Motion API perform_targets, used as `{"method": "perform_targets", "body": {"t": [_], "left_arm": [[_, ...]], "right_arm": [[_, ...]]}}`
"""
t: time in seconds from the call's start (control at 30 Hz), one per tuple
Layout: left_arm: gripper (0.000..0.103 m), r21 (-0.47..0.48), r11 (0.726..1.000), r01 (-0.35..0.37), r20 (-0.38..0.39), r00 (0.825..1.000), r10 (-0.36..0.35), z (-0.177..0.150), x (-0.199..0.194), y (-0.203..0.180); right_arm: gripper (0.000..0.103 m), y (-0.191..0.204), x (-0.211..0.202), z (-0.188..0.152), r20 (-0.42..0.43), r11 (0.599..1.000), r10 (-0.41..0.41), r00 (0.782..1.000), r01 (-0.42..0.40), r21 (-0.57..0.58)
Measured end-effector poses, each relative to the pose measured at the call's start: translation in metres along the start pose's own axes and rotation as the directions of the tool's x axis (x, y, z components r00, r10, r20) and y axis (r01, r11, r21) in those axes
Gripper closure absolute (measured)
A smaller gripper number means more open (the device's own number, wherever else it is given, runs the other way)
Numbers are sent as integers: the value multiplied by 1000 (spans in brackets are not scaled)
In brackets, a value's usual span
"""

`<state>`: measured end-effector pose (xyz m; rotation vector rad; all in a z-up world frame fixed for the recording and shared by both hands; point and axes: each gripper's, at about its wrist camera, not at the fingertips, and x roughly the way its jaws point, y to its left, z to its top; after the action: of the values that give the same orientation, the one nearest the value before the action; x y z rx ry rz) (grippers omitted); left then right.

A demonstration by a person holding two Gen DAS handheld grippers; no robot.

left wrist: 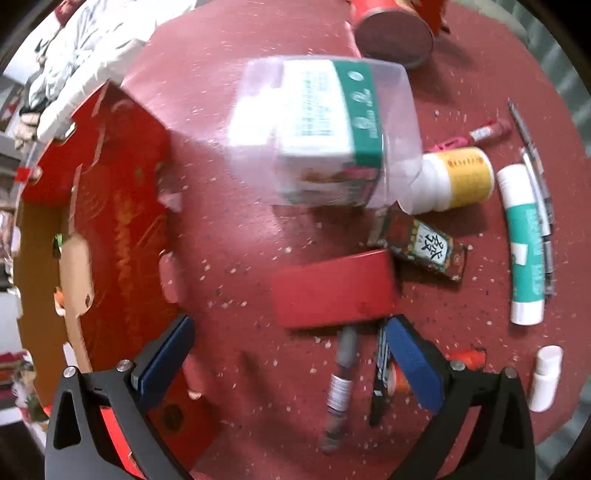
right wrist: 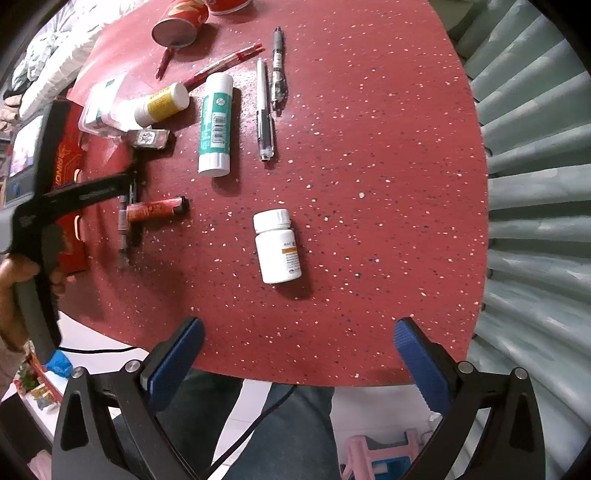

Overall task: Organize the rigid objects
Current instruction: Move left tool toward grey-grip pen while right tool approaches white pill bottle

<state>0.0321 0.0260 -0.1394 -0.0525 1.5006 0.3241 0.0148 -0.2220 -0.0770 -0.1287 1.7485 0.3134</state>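
My left gripper [left wrist: 291, 354] is open above the red table, just short of a flat red box [left wrist: 332, 288]. A grey pen [left wrist: 340, 384] and a dark pen [left wrist: 380, 373] lie between its fingers. Beyond the red box lie a clear plastic box with a green-and-white carton [left wrist: 325, 133], a patterned tile box [left wrist: 421, 247], a yellow-labelled bottle [left wrist: 458, 177] and a green glue stick [left wrist: 524, 243]. My right gripper [right wrist: 299, 350] is open at the table's near edge, holding nothing. A white pill bottle [right wrist: 277, 247] lies ahead of it. The left gripper's body [right wrist: 74, 195] shows at the left.
An open red cardboard box [left wrist: 110, 206] lies at the left. A red can [right wrist: 181, 26] lies at the far side, with red pens [right wrist: 225, 64] and two clear pens [right wrist: 264, 110] nearby. A red lighter [right wrist: 155, 210] lies mid-left. A hand [right wrist: 14, 280] grips the left tool. Pleated curtain [right wrist: 535, 184] borders the right.
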Motion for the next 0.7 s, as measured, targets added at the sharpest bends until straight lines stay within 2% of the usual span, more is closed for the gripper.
{"method": "perform_targets", "body": {"t": [0.13,0.17,0.27,0.37,0.5,0.7], "left_arm": [[0,2,999,42,4,999,-42,-14,-11,5],[0,-5,998,64,-8,998,-64,-28,-11,13],[0,-97,980,176,-52,982,-181,-56,-18,15],[0,-137,970,201,-62,976,-211,-82,-18,28],[0,-160,958,238,-83,964,-253,-109,-22,23],[0,-89,980,177,-88,979,-185,-99,-11,-9]], "right_arm": [[0,2,6,3,-6,1000,18,1000,-18,-10],[0,3,7,4,-4,1000,23,1000,-23,-11],[0,1,10,2,-4,999,34,999,-34,-14],[0,-2,11,2,-8,999,45,999,-45,-4],[0,-4,14,1,-16,999,45,999,-45,-6],[0,-5,14,2,-19,999,34,999,-35,-16]]}}
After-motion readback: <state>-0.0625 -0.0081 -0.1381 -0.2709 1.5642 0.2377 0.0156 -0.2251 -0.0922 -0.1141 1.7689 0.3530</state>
